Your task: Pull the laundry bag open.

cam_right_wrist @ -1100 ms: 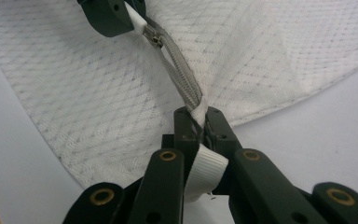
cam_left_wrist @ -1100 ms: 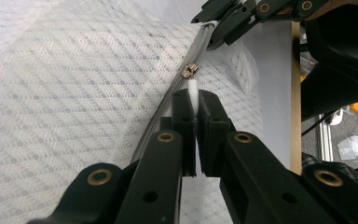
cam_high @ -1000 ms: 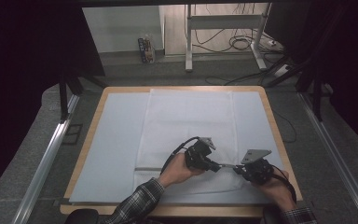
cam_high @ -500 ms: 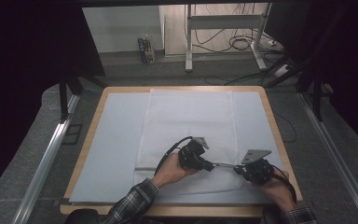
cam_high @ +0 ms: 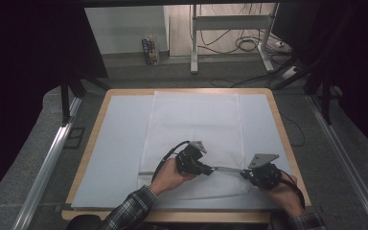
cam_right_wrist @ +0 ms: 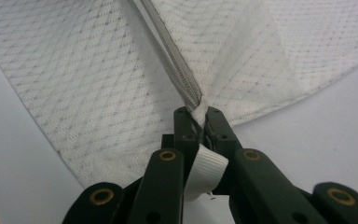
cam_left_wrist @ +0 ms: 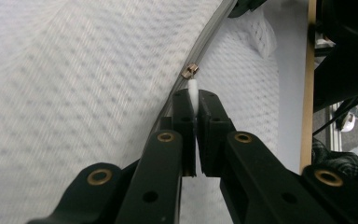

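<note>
A white mesh fabric bag (cam_high: 191, 124) lies flat on the table, with a grey zipper (cam_high: 225, 169) along its near edge. My left gripper (cam_high: 210, 168) is shut on the white zipper pull tab (cam_left_wrist: 193, 88), just behind the brass slider (cam_left_wrist: 189, 71). My right gripper (cam_high: 243, 172) faces it from the right, shut on the bag's corner at the zipper end (cam_right_wrist: 198, 109). A white ribbed tag (cam_right_wrist: 206, 170) sticks out between its jaws. The zipper (cam_right_wrist: 172, 51) runs taut and slightly raised between the two grippers.
A pale blue mat (cam_high: 120, 143) covers the wooden table (cam_high: 287, 134), whose edge (cam_left_wrist: 305, 93) lies close to my right. Metal rails (cam_high: 48, 163) flank the table on both sides. Cables and a stand (cam_high: 230, 28) are on the floor beyond.
My left gripper has slid leftward along the zipper with the pull tab, lengthening the stretch of zipper seen between the grippers. The right gripper has stayed put.
</note>
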`<state>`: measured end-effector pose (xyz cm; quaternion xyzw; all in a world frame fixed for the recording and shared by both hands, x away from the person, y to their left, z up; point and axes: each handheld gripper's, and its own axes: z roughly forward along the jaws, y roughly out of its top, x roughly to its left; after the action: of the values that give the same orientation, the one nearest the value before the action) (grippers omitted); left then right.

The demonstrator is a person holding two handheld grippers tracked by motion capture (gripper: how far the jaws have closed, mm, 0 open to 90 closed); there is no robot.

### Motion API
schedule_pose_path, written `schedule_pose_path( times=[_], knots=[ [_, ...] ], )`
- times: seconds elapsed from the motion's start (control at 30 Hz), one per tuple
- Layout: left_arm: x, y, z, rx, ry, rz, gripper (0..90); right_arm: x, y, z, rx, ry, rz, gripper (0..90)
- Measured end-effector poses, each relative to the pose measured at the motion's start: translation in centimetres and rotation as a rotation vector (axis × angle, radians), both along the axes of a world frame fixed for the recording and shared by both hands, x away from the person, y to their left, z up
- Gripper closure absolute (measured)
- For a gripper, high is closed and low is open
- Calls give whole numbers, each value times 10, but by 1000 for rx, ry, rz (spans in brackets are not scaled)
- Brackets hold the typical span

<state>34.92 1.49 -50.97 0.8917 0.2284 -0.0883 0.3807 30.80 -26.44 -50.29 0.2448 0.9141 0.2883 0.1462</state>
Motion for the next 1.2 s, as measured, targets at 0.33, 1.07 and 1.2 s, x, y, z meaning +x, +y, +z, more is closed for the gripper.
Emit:
schedule_pose_path(
  times=[0.33, 1.07, 1.2],
  knots=[
    [-4, 12, -2, -14, 3, 24, 875, -1, 1, 0, -7, -8, 3, 844],
    [-12, 40, -6, -34, 17, 69, 875, -1, 1, 1, -8, -14, 5, 844],
    [-13, 45, -7, -33, 21, 82, 875, -2, 1, 1, -8, -14, 7, 844]
  ],
)
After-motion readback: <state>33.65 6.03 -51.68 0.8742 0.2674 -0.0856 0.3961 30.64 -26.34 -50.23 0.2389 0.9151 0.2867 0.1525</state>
